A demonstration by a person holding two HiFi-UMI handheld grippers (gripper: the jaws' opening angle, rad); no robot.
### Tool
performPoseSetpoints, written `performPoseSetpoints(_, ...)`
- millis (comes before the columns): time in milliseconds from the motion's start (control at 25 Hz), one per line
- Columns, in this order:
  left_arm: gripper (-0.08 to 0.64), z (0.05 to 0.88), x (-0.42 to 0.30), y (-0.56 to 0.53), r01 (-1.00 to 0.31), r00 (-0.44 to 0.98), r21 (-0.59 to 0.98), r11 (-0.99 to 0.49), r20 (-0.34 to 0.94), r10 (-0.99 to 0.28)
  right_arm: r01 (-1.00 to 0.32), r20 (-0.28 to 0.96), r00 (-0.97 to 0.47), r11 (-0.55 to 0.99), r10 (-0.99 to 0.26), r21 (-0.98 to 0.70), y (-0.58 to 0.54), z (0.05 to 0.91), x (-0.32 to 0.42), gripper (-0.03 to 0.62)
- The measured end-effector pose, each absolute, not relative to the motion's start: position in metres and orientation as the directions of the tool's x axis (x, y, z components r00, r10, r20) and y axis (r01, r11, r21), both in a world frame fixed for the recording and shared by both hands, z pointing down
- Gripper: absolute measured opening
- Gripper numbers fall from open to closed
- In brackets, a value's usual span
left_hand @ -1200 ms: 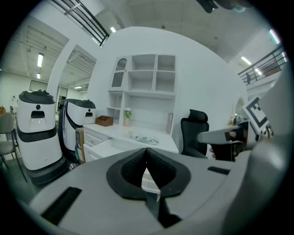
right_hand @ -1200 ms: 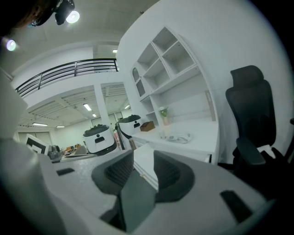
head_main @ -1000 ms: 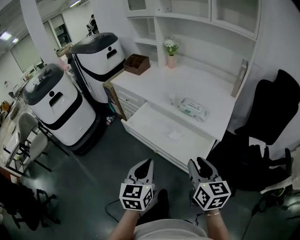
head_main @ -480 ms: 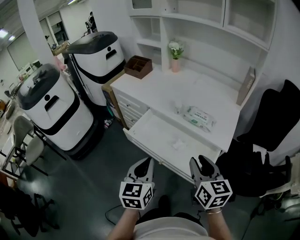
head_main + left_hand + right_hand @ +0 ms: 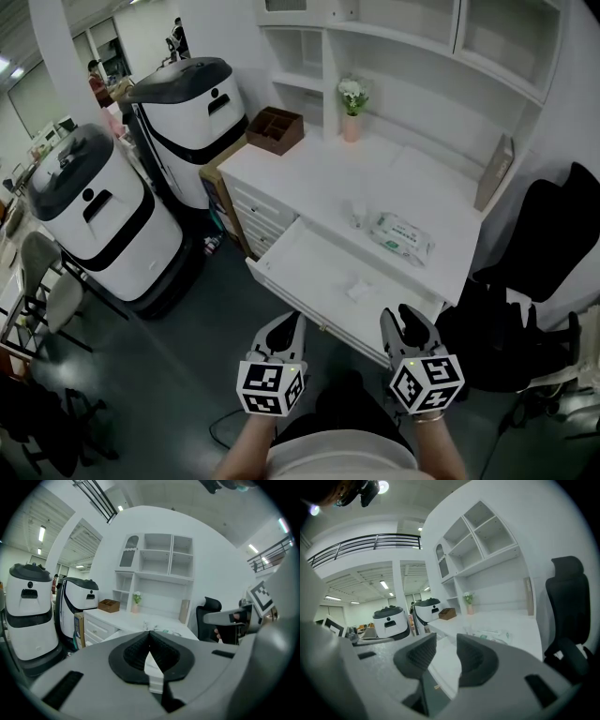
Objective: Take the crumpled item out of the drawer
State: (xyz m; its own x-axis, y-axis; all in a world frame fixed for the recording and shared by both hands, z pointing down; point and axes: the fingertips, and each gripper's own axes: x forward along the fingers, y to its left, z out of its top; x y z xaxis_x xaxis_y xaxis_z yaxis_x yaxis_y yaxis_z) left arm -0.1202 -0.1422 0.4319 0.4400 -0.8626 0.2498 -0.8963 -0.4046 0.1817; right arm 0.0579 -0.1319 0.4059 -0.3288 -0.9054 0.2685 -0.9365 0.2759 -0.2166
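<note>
A small white crumpled item point(image 5: 358, 290) lies in the open white drawer point(image 5: 302, 250), toward its right front. Both grippers hang low in the head view, short of the drawer's front edge. My left gripper point(image 5: 288, 331) is shut, with its pads meeting at the tips and nothing held; the left gripper view also shows this gripper point(image 5: 149, 633) aimed at the desk. My right gripper point(image 5: 400, 322) stands just before the drawer's right front corner, and in the right gripper view this gripper point(image 5: 446, 641) is open with a narrow empty gap.
On the white desk point(image 5: 309, 178) lie a wipes pack point(image 5: 401, 234), a pink vase with flowers point(image 5: 352, 101) and a brown wooden box point(image 5: 274, 129). Two white-and-black machines point(image 5: 80, 216) point(image 5: 184, 103) stand at the left. A black office chair point(image 5: 544, 246) is at the right.
The view has drawn a little closer to the desk and drawer. Both grippers keep about the same place and the same jaw state.
</note>
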Motion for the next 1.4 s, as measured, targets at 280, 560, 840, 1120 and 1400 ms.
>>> performPoseSetpoints(280,-0.006,0.429,-0.124,-0.151,-0.899,0.434,0.178,-0.400,0.248,-0.866,-0.940,0.263,-0.321,0.271,-0.910,-0.209,-0.144,0.404,0.058,0.121)
performPoseSetpoints(560,-0.006,0.429,-0.130,-0.162,-0.907,0.416,0.180,-0.380,0.250,-0.875,-0.935,0.280,-0.337,0.283,-0.899,-0.215,-0.161,0.414,0.053,0.121)
performPoseSetpoints(840,-0.006,0.436,-0.132,-0.177,-0.917,0.395,0.178,-0.358,0.268,-0.879,-0.928,0.312,-0.359,0.300,-0.880,-0.221,-0.183,0.430,0.050,0.121)
performPoseSetpoints(1120,-0.006,0.441,-0.136,-0.190,-0.931,0.359,0.176,-0.319,0.281,-0.890,-0.921,0.369,-0.382,0.318,-0.847,-0.223,-0.208,0.457,0.051,0.121)
performPoseSetpoints(1400,-0.006,0.446,-0.142,-0.206,-0.946,0.317,0.171,-0.277,0.296,-0.901,-0.915,0.444,-0.402,0.333,-0.800,-0.229,-0.230,0.491,0.054,0.121)
